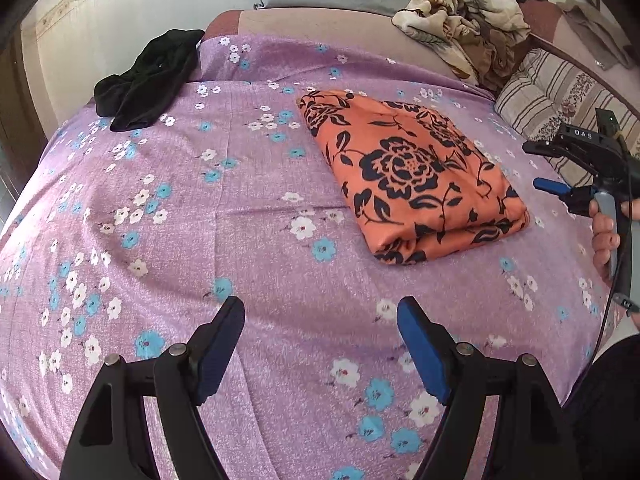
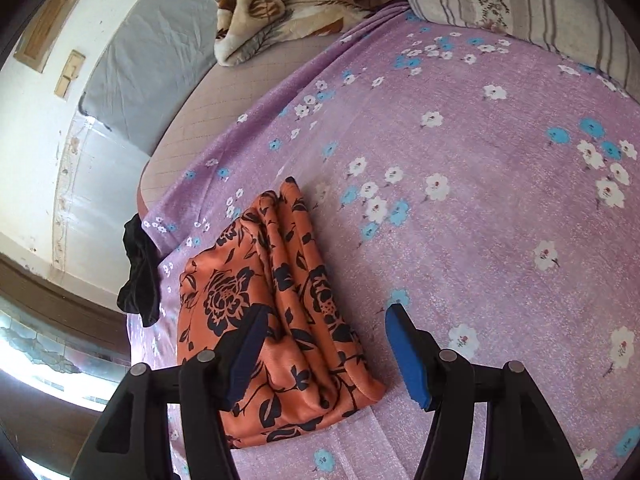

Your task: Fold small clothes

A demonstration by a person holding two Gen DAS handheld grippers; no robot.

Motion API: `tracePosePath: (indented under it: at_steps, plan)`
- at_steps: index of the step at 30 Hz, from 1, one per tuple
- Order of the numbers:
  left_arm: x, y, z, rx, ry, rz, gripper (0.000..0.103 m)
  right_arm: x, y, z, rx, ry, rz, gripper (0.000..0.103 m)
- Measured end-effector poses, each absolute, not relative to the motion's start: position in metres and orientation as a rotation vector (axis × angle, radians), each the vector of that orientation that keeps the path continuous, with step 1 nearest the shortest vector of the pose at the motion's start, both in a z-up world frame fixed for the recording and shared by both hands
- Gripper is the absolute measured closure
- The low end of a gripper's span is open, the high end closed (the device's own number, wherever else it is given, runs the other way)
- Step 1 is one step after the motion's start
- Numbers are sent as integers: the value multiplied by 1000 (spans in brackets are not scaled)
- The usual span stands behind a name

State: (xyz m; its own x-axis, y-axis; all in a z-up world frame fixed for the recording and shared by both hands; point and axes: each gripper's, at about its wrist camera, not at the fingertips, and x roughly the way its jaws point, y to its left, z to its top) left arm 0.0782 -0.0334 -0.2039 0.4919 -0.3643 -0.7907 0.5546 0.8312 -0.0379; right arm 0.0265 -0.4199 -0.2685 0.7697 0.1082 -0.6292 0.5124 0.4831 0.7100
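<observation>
With the orange floral garment (image 1: 412, 178) lying folded on the purple floral bedsheet (image 1: 240, 208), I hold both tongs spread and empty — left gripper (image 1: 320, 344), right gripper (image 2: 324, 344). The black garment (image 1: 148, 80) — apparently next — sits crumpled at the bed's edge.

Satiny orange floral cloth (image 1: 412, 176), matt woven purple bedsheet (image 1: 240, 240), plush black garment (image 1: 148, 80)

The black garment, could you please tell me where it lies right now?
The black garment lies crumpled at the far left edge of the purple sheet in the left wrist view, well left of the folded orange cloth.
</observation>
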Motion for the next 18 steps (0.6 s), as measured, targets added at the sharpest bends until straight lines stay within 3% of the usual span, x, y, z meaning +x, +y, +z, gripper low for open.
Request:
tracePosePath:
  at_steps: [10, 13, 15, 18]
  plan:
    - [144, -89, -203, 189, 930, -571, 24, 81, -392, -264, 943, 751, -105, 38]
    - [158, -95, -228, 169, 998, -578, 19, 102, -393, -297, 1019, 876, -96, 38]
    - [167, -95, -237, 106, 1052, -589, 13, 108, -390, -300, 979, 861, -119, 37]
    - [179, -93, -235, 39, 1120, -633, 13, 108, -392, -298, 993, 843, -122, 37]
